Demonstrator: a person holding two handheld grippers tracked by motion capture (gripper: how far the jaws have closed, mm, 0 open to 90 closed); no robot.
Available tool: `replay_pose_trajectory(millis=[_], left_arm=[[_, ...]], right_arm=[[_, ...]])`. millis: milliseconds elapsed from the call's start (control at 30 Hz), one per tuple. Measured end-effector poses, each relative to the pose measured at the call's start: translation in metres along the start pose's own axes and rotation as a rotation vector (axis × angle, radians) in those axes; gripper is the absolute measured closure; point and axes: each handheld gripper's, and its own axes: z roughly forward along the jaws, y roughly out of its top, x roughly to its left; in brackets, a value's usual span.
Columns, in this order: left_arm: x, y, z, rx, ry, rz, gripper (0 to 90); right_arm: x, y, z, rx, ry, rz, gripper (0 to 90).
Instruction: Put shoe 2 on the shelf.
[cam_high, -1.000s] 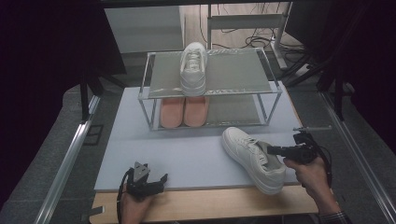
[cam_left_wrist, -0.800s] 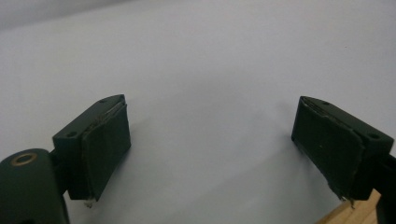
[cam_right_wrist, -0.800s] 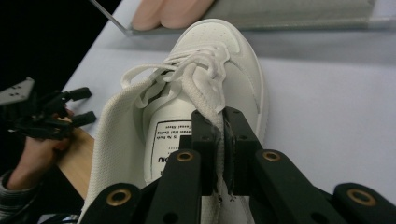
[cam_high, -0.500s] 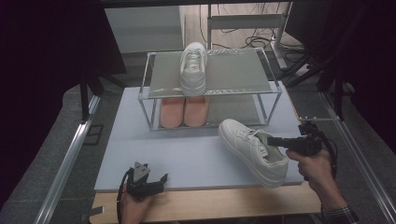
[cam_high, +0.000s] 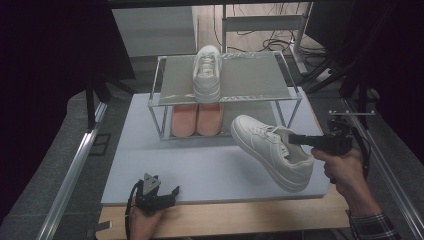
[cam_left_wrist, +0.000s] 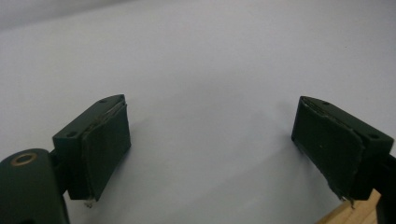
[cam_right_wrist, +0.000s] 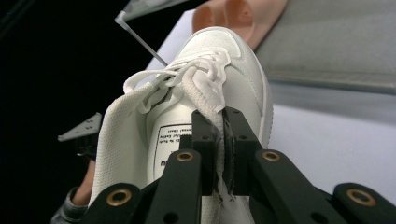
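A white sneaker (cam_high: 267, 150) hangs tilted above the white mat (cam_high: 200, 165), its toe towards the rack. My right gripper (cam_high: 296, 140) is shut on the padded edge by its tongue. In the right gripper view the jaws (cam_right_wrist: 223, 135) pinch that white fabric just behind the laces of the sneaker (cam_right_wrist: 215, 79). A matching white sneaker (cam_high: 206, 72) stands on the top shelf of the metal shoe rack (cam_high: 280, 95). My left gripper (cam_high: 167, 194) rests at the mat's front edge, open, with nothing between its pads (cam_left_wrist: 105, 144).
A pair of pink shoes (cam_high: 197, 120) sits on the rack's lower level, also seen as pink shoes (cam_right_wrist: 233, 14) past the sneaker's toe. The rack's right leg (cam_high: 299, 107) stands close to the held sneaker. Metal rails (cam_high: 75, 165) run along both table sides.
My right gripper has risen with the white sneaker and carried it up off the mat, a little towards the rack. The left gripper has not moved.
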Motion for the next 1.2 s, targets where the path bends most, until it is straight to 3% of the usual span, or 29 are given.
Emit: replay_pose_trajectory(millis=[133, 700, 1200], left_arm=[[0.0, 0.0, 0.0, 0.002, 0.0, 0.001, 11.4], [0.0, 0.0, 0.0, 0.004, 0.0, 0.001, 11.4], [0.0, 0.0, 0.0, 0.004, 0.0, 0.001, 11.4]], right_arm=[[0.005, 0.008, -0.003, -0.008, 0.029, 0.004, 84.6], [0.026, 0.04, -0.018, -0.064, 0.073, 0.004, 84.6], [0.027, 0.068, -0.019, -0.135, 0.043, 0.033, 84.5]])
